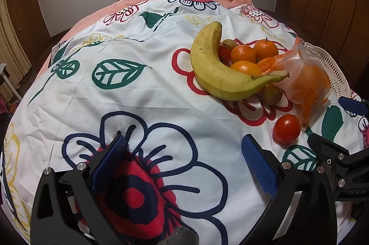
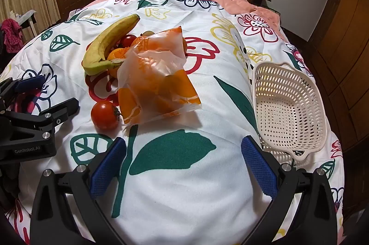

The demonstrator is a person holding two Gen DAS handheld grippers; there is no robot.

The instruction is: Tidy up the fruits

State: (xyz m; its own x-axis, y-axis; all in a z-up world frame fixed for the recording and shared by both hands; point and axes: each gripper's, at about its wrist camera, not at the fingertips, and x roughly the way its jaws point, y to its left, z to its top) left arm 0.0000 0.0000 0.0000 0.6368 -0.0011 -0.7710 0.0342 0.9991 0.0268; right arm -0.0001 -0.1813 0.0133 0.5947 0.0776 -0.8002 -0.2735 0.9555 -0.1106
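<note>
- Both your grippers hover low over the bed's floral sheet (image 2: 184, 187). The left gripper (image 1: 184, 166) and the right gripper (image 2: 183, 166) each have their jaws spread wide, holding nothing.
- The fruit sits in a loose pile on the sheet, left of the basket (image 2: 288, 106), which lies empty at the right, well apart from the pile.
- I judge the first pick hasn't started. The lone near tomato (image 2: 105, 114) looks like the easiest start: it sits clear of the pile, just beside the plastic bag (image 2: 156, 83).
- Straddle it squarely and close gently; it is round and will likely roll on the soft bedding.
- Keep your left tool out of the right one's path, since the two sit close together near that tomato.
- Count: one banana (image 1: 214, 67); two tomatoes, the second (image 1: 224, 53) tucked behind the banana; four loose mandarins (image 1: 243, 53), as far as I can tell; two brownish-green fruits (image 1: 272, 94); one bag of orange fruit, number unclear; one basket.
</note>
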